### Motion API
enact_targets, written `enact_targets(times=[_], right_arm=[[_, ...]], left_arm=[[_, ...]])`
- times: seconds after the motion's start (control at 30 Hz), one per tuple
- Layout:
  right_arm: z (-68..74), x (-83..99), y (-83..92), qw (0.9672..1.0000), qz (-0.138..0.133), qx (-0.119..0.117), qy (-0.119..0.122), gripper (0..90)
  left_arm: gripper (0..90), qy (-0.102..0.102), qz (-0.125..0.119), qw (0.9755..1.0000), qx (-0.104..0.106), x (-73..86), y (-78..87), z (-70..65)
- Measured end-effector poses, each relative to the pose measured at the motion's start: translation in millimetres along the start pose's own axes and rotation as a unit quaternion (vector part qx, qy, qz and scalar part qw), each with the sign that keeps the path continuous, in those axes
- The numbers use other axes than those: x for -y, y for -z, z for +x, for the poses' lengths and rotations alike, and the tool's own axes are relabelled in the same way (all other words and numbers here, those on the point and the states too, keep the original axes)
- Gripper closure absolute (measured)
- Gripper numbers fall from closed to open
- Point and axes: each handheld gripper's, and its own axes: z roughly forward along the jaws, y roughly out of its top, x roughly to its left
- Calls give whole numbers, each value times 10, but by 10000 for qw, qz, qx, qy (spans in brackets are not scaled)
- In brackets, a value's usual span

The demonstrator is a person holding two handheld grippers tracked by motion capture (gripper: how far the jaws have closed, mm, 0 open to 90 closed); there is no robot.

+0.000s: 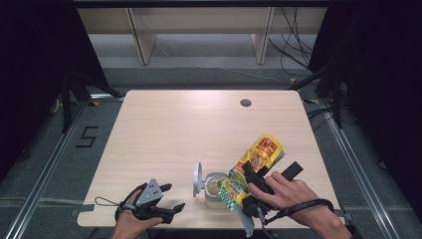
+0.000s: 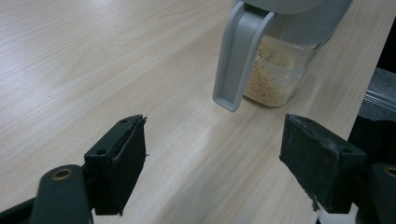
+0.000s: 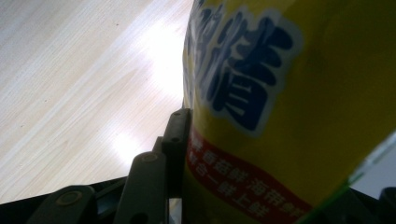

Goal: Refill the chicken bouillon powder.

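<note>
1. At the table's [image 1: 164, 124] near-left edge the left gripper [image 1: 166, 199] sat low in the person's left hand [image 1: 130, 224], jaws spread wide and nothing between them — released.
2. Left gripper view: both black pads [image 2: 126, 163] stood apart over bare wood, pointing at the jar [image 2: 275, 74] just ahead.
3. Centre of the near edge: the clear jar [image 1: 215, 188] stood upright on the table, holding pale grains, its grey lid [image 1: 197, 179] flipped open and standing up on its left side.
4. Just right of the jar, the yellow pouch [image 1: 256, 162] was tilted, its green-printed lower end over the jar's mouth and its top end raised up and to the right.
5. Right gripper [image 1: 249, 185] — gripped in the right hand [image 1: 283, 191] — clamped on the pouch's middle; right gripper view showed the yellow pouch [image 3: 299, 107] pressed against the left jaw, the other jaw hidden behind it.
6. Whether the pouch touched the jar's rim — could not tell.
</note>
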Motion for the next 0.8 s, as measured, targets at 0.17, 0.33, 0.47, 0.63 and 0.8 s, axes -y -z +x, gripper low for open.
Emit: enact_targets(times=[0.17, 0.33, 0.47, 0.63, 0.8], right_arm=[[-4, 1, 0, 10000, -25, -20, -38, 638], [17, -9, 9, 9998, 51, -73, -197, 638], [10, -12, 25, 9992, 135, -306, -234, 638], [12, -11, 26, 9991, 125, -316, -250, 638], [6, -13, 26, 9995, 122, -206, -223, 638]], left_arm=[[217, 0, -80, 10000, 60, -4, 5, -2], [217, 25, -98, 9999, 42, -6, 4, -11], [217, 9, -94, 9999, 44, -4, 2, -6], [217, 4, -83, 10000, 49, -4, -2, -6], [217, -1, -53, 10000, 54, -7, 5, -4]])
